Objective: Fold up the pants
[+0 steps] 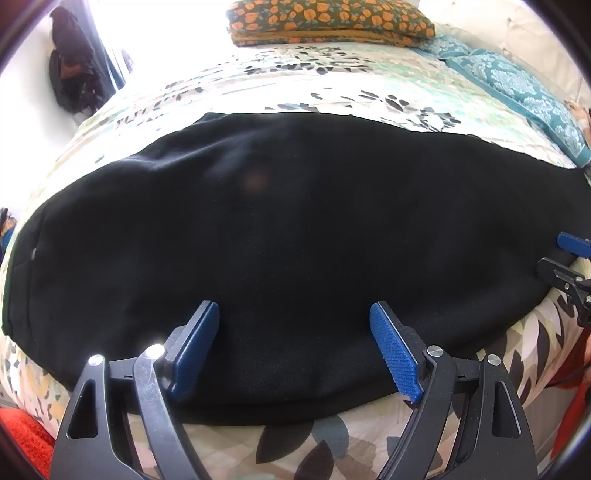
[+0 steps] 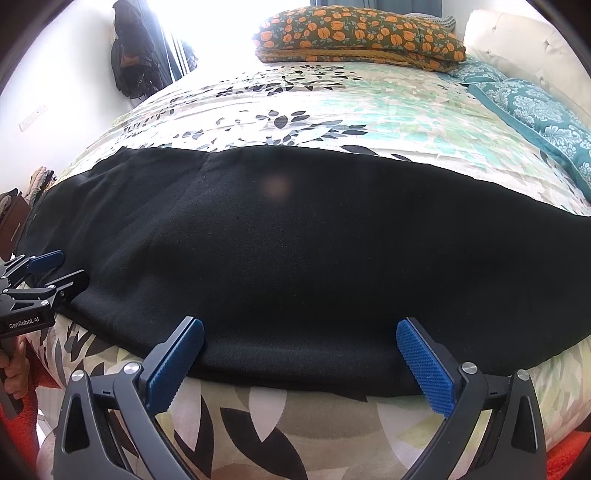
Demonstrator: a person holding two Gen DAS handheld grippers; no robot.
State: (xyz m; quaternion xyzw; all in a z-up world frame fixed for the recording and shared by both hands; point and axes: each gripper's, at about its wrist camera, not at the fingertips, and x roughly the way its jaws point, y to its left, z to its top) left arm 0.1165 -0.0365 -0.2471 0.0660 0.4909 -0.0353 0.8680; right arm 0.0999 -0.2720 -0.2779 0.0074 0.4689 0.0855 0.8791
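Blue pads (image 1: 197,350) on the left gripper (image 1: 295,325) are sitting nearest, and its jaws are standing wide apart with nothing pinched between them. They are hanging just over the near edge of the black pants (image 1: 277,229). The right gripper (image 2: 299,347) is doing the same thing farther along that edge. Its jaws are spread too, holding nothing.

The pants are lying long and flat across the bed (image 2: 332,110), on the leafy bedspread (image 2: 280,417). They look like they are already folded in half, one leg on top of the other, but the dark cloth makes that hard to tell.

To do this step well, I think both grippers should be going down to the edge together and biting all the layers, not just the top one. Then they should be lifting at the same height and carrying the cloth over slowly, so no bumps are forming. Lining the edges up before letting go will be keeping the fold neat.

Counting now: one pair of pants, two grippers, four blue pads. One flowery orange pillow (image 2: 358,33) is resting at the far side, and one teal blanket (image 2: 535,110) is lying by the headboard (image 2: 532,48). A hand (image 2: 16,369) is showing at the left side of the right wrist view.
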